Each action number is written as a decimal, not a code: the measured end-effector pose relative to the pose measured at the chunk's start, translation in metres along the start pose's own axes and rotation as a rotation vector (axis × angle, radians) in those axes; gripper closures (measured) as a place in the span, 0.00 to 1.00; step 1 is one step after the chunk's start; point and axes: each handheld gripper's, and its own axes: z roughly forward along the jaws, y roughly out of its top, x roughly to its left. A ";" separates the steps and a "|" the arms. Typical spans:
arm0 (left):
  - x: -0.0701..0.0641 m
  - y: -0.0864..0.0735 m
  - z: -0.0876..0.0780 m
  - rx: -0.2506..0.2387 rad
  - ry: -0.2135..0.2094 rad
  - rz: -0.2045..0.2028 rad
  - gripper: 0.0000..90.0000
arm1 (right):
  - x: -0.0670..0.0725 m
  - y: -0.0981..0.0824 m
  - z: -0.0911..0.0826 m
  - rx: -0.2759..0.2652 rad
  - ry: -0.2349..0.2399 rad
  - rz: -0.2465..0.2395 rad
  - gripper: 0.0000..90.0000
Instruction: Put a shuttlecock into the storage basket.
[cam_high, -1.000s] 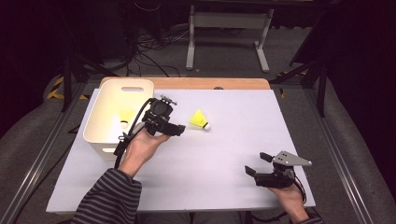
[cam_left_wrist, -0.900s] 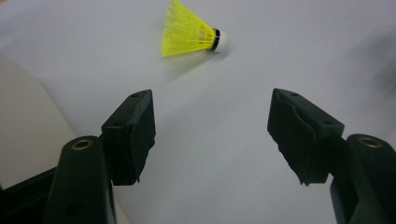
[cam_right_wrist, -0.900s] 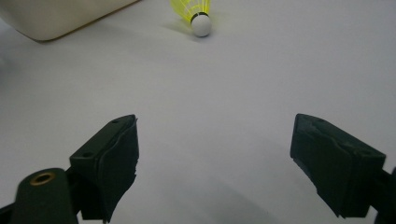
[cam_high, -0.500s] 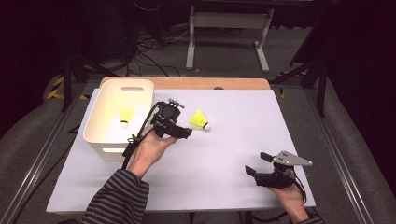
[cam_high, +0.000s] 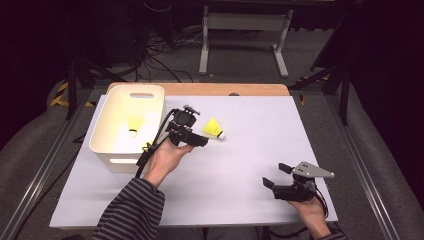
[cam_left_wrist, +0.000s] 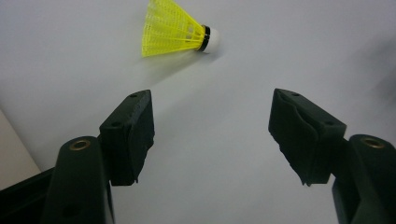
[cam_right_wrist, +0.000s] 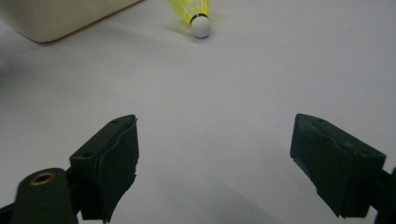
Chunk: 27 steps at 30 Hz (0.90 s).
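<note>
My left fingers (cam_left_wrist: 210, 135), spread wide and empty, hover near the yellow shuttlecock (cam_left_wrist: 175, 29) lying sideways on the counter (cam_high: 300, 135); featherlight, its mesh skirt crushable, best pinched at the cork.

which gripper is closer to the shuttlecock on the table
Left. The left gripper sits just short of the shuttlecock, jaws open and not touching it. The right gripper rests far off near the table's front right corner, jaws open.
</note>
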 end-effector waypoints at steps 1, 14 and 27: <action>0.000 0.000 0.001 0.000 0.003 -0.004 0.36 | 0.000 0.000 0.000 -0.001 0.000 0.000 0.18; 0.007 0.007 0.014 0.003 0.021 -0.017 0.36 | -0.001 0.001 -0.001 -0.014 -0.013 -0.008 0.18; 0.012 0.011 0.025 0.018 0.027 -0.024 0.38 | -0.003 0.001 -0.001 -0.012 -0.048 -0.025 0.18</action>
